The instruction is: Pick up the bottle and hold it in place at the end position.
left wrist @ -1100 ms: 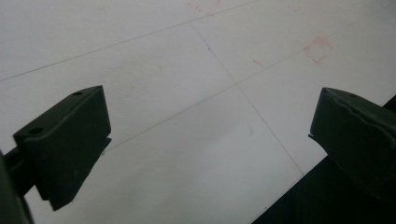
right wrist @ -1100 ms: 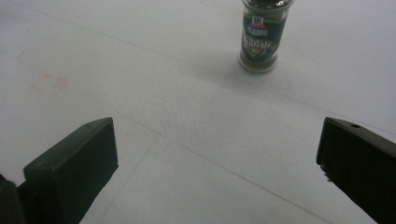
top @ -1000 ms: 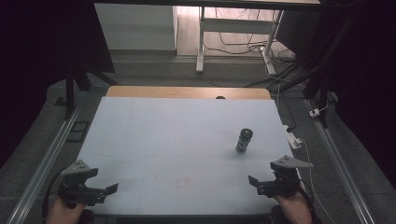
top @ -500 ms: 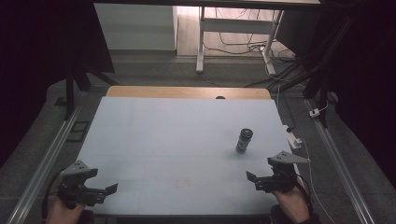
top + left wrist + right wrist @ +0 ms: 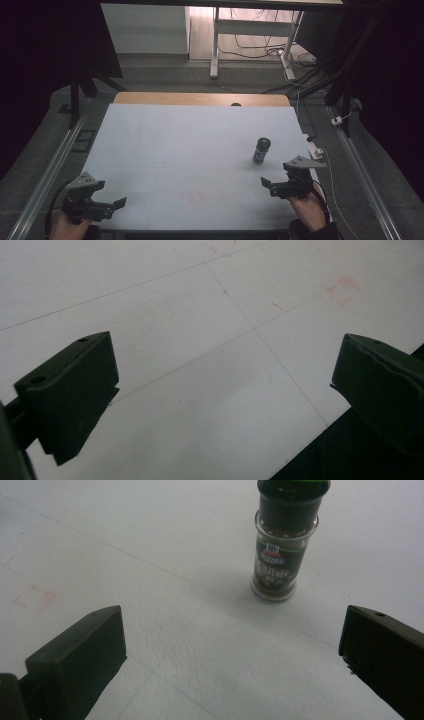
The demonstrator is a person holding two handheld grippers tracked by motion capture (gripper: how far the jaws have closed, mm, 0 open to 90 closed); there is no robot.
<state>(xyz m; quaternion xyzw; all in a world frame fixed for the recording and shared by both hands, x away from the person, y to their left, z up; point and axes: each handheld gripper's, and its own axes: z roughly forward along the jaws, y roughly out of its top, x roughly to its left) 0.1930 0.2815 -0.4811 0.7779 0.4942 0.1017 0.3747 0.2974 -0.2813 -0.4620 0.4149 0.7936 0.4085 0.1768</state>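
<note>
A spice jar (image 5: 285, 545) with a green cap and a McCormick logo stands upright on the white table (image 5: 175, 150), just ahead of the right gripper (image 5: 235, 650), whose jaws are spread wide, as are the left gripper's (image 5: 225, 390).

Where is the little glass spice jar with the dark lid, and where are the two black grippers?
glass spice jar (image 5: 276, 565), right gripper view, on its label.
right gripper (image 5: 270, 187), high view, between its jaw tips.
left gripper (image 5: 116, 206), high view, between its jaw tips.

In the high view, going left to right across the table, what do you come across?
Left gripper → faint red square mark → spice jar → right gripper → white power strip at the table's right edge.
</note>
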